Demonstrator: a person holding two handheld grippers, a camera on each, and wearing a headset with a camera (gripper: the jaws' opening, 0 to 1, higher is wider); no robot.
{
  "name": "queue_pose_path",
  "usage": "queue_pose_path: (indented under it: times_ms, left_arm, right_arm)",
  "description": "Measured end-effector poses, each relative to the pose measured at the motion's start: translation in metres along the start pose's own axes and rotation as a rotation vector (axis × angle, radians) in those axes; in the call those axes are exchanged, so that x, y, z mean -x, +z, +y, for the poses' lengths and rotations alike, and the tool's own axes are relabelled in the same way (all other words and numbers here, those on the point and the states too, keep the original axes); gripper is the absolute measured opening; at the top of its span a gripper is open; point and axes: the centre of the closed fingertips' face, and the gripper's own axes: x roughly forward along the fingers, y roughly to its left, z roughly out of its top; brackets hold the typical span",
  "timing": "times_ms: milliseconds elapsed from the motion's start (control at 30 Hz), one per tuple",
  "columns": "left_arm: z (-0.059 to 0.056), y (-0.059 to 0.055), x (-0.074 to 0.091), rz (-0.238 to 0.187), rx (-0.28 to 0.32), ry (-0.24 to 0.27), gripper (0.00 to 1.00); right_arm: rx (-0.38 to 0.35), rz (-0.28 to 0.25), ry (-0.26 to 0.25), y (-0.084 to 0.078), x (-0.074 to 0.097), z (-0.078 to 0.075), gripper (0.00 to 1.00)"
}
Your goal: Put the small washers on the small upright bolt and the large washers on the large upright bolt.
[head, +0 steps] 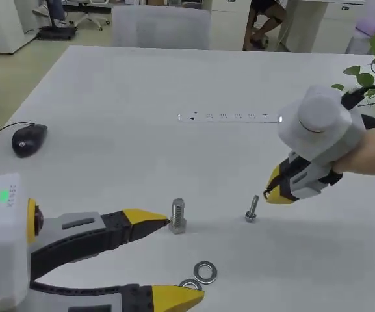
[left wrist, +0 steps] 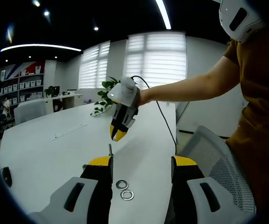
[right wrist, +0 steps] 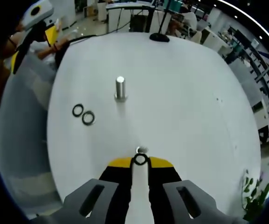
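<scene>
**Q:** Fingers [head: 149, 218] of the left gripper [head: 184, 259]: state?

**A:** Spread wide. Nothing is held.

**Q:** What lies at those fingers?

**A:** The large bolt [head: 177, 216] stands upright on the table [head: 109, 97], just off the tip of one finger. Whether tip and bolt touch cannot be told. Two washers [head: 205, 271] lie flat, side by side, in the gap between the two fingertips, nearer the other finger. In the left gripper view they sit just ahead, between the fingers.

**Q:** Further right?

**A:** The small bolt [head: 252, 208] stands upright, well apart from the left fingers and just beside the fingertips of the right gripper [head: 270, 195].

**Q:** Right fingers: state?

**A:** Closed to a narrow gap, pinching one washer [right wrist: 140, 160] at the very tips. In the right gripper view the top of the small bolt shows just beyond that washer. The large bolt and the two washers lie farther ahead of these fingers.
</scene>
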Motion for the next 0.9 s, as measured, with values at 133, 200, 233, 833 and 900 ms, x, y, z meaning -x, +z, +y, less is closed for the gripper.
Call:
queue_pose_path:
  times_ms: [133, 200, 233, 833, 900]
  left_arm:
    - [0.002, 0.001, 0.000, 0.001, 0.000, -0.009, 0.49]
    - [0.004, 0.001, 0.002, 0.001, 0.002, -0.010, 0.49]
    - [0.006, 0.000, 0.003, 0.003, 0.003, -0.010, 0.49]
    - [0.009, -0.007, 0.003, 0.003, 0.025, -0.014, 0.48]
    - [0.010, -0.008, 0.004, 0.001, 0.027, -0.010, 0.48]
  right_arm:
    - [0.002, 0.004, 0.000, 0.003, -0.006, -0.003, 0.12]
    - [0.001, 0.005, 0.002, 0.004, -0.007, -0.005, 0.12]
    - [-0.001, 0.009, 0.004, 0.003, -0.008, -0.005, 0.12]
    - [0.019, 0.048, 0.022, -0.001, -0.023, -0.008, 0.12]
    - [0.029, 0.053, 0.016, -0.002, -0.024, -0.009, 0.12]
